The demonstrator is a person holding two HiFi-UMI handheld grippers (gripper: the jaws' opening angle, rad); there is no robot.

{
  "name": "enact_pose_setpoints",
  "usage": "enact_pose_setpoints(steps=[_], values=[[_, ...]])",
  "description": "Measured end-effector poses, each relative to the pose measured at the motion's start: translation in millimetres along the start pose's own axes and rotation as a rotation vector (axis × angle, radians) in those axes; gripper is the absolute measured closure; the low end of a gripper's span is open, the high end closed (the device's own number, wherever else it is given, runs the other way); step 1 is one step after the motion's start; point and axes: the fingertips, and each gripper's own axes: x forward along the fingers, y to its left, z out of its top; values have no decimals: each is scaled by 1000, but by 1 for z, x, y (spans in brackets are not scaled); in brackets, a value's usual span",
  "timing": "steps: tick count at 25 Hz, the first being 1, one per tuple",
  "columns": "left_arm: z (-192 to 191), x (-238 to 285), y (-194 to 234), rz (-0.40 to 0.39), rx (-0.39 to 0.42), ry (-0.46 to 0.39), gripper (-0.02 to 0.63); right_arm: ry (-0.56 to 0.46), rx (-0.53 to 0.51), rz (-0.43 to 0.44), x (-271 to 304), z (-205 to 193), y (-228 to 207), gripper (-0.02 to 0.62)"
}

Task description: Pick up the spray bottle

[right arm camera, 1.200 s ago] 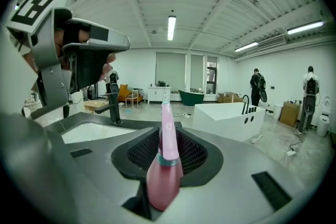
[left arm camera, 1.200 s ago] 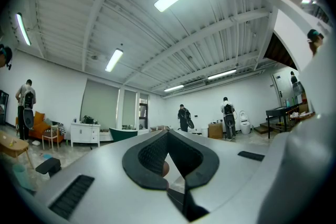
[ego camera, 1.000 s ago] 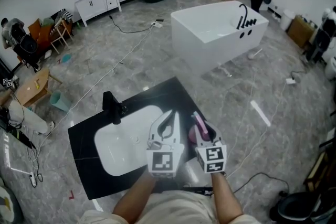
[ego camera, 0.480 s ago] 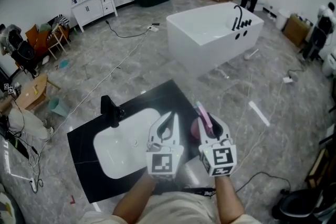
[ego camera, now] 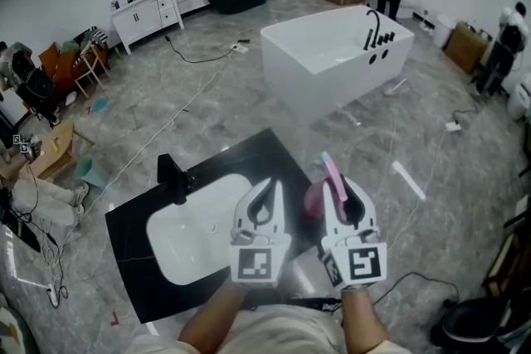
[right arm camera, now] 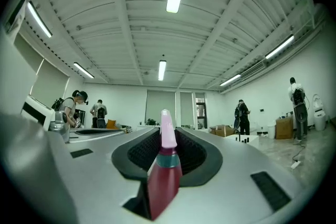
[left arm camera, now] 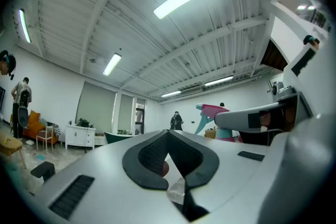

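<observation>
My right gripper [ego camera: 338, 186] is shut on the pink spray bottle [ego camera: 315, 200] and holds it up above the right end of the black countertop [ego camera: 133, 261]. The bottle's pale pink head with a teal collar sticks up between the jaws. In the right gripper view the spray bottle [right arm camera: 164, 181] fills the gap between the pads; the jaws have just closed a little further on it. My left gripper [ego camera: 266, 185] hovers beside it over the white sink basin [ego camera: 187, 236], shut and empty. From the left gripper view [left arm camera: 168, 134] the spray bottle [left arm camera: 214, 112] shows at the right.
A black faucet [ego camera: 172, 177] stands at the basin's far left edge. Beyond the countertop is a white bathtub [ego camera: 336, 54] on the marble floor, with cables trailing across it. People stand at the far right; a white cabinet [ego camera: 149, 8] and chairs line the left wall.
My right gripper has risen with the spray bottle, which now sits higher and more upright in the head view. The left gripper has lifted only slightly.
</observation>
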Motion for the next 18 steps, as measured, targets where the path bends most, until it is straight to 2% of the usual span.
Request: enact_pose_setpoints(steps=[5,18], values=[[-7,-4,-2,1,1,11,604,-45,9,10,-10,12,1,497],[-10,-6,1,31,-6,18,604,-41,7,30,-10,12,-1,497]])
